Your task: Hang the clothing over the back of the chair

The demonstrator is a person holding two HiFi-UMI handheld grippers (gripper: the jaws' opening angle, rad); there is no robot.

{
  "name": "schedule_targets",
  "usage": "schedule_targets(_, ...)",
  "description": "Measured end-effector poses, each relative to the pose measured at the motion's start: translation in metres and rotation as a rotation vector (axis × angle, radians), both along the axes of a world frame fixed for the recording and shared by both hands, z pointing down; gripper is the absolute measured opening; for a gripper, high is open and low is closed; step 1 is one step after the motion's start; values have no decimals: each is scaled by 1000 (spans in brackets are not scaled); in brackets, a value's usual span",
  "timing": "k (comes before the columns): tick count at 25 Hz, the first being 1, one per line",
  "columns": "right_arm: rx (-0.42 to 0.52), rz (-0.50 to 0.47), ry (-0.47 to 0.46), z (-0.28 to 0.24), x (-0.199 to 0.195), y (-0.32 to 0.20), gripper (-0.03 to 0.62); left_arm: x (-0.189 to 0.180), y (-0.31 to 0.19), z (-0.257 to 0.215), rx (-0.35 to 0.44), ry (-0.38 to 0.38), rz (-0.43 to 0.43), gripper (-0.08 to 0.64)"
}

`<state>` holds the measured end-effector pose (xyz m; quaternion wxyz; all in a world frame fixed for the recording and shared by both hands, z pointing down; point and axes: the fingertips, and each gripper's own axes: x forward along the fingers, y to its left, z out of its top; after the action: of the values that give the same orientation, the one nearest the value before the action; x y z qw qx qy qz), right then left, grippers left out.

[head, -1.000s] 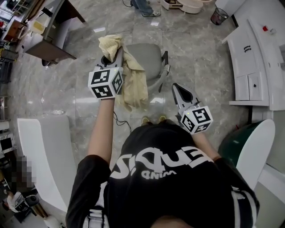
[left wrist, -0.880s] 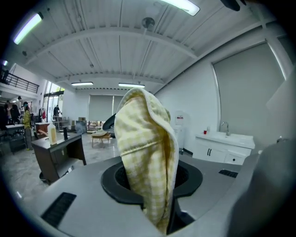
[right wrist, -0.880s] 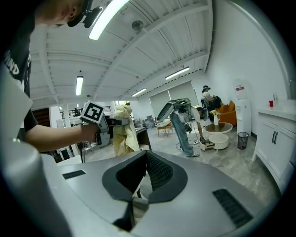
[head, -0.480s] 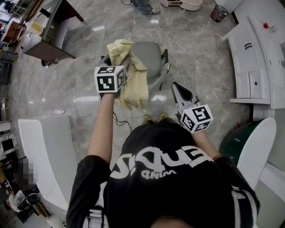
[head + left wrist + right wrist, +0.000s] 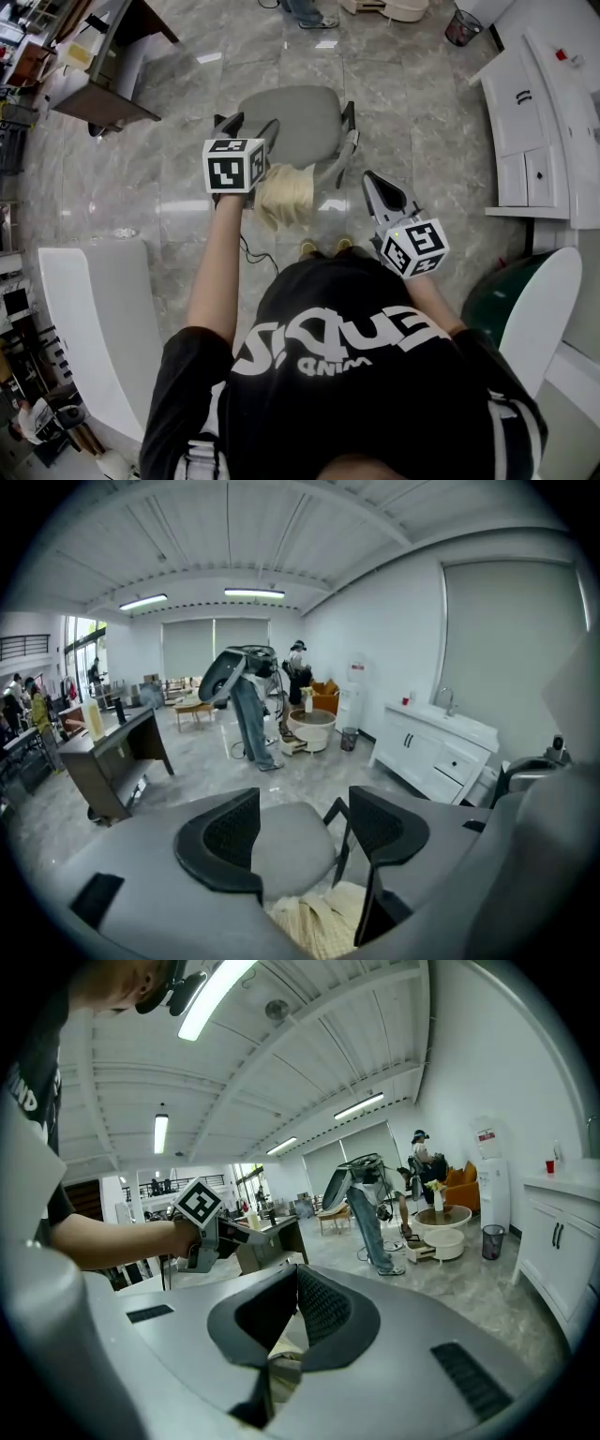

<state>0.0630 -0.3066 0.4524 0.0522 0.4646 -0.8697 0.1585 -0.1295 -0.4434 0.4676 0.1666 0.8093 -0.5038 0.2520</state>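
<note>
Left tool (image 5: pixel 251 123), jaws just opening wide, empty, above clothing (image 5: pixel 286 192)

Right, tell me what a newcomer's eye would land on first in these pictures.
The pale yellow garment hanging at the back of the grey chair, at the centre of the head view, catches the eye first. Just above it the left tongs have just been opening and stand wide with nothing between them. The right tongs are shut, off to the right.
</note>
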Motion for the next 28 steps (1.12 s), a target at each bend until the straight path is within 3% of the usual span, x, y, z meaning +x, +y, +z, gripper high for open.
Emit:
schedule_targets(9,6,-7,0,-3,-1,5,14,-1,10,-2,1,17,-5,274)
schedule_targets(12,7,-14,1,-4,-4,6,14,-3,14,-5,7,31,-8,203)
schedule_targets(17,14,-24,0,-6,-5,8,14,-7,21,-12,32,57,-32,17)
schedule_targets(28,24,-48,-1,-9,-9,10,14,-10,41,-21,45,105,-48,15)
